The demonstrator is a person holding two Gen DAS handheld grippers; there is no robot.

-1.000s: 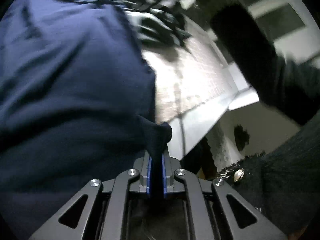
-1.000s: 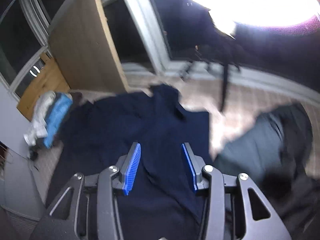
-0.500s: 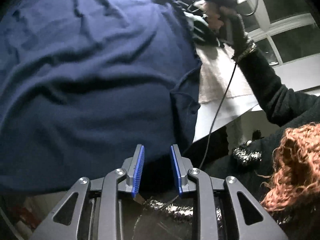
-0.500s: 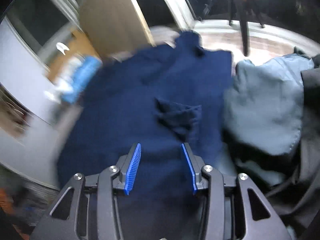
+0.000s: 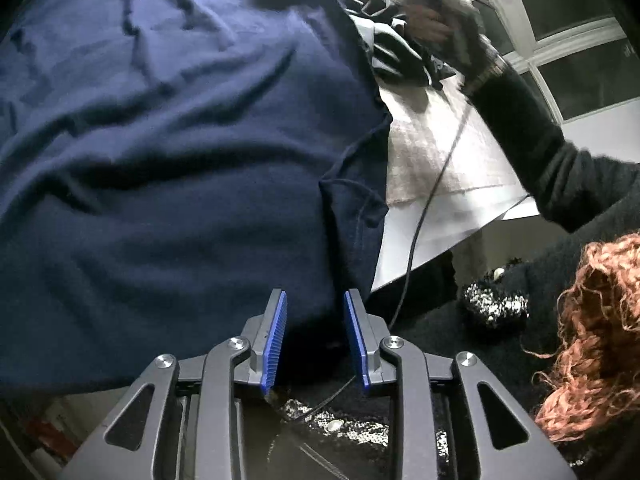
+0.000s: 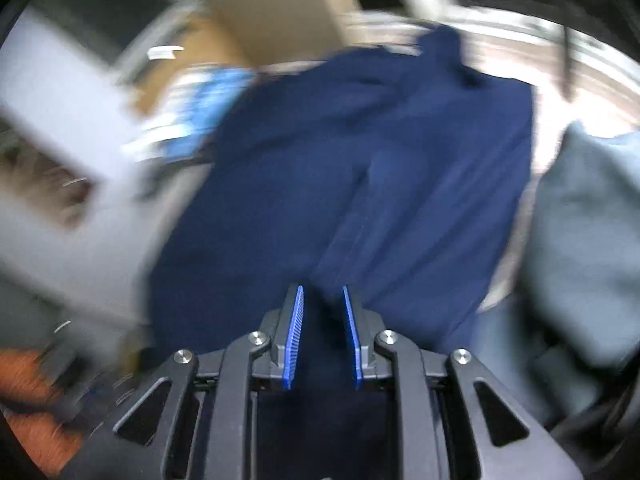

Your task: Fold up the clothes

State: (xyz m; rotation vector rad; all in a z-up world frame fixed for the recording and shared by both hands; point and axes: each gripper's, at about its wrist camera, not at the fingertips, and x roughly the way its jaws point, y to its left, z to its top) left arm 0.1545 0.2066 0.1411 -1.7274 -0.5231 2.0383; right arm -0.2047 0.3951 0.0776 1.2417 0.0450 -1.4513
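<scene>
Navy garment (image 5: 180, 160), one; grey garment (image 6: 580, 220), one; two claws.

Both my views are dim and bluish, bent hard by the fisheye and ringed by black corners. My left view is fairly sharp: folds in the navy garment (image 5: 180, 152) throw soft shadows, the pale worktop (image 5: 436, 184) glows brightest, and only the hand (image 5: 432, 20) at the top is smeared. My right view is heavily motion-blurred, its left side streaked, with washed-out glare at the upper right; only my right tongs (image 6: 322, 334) stay crisp
</scene>
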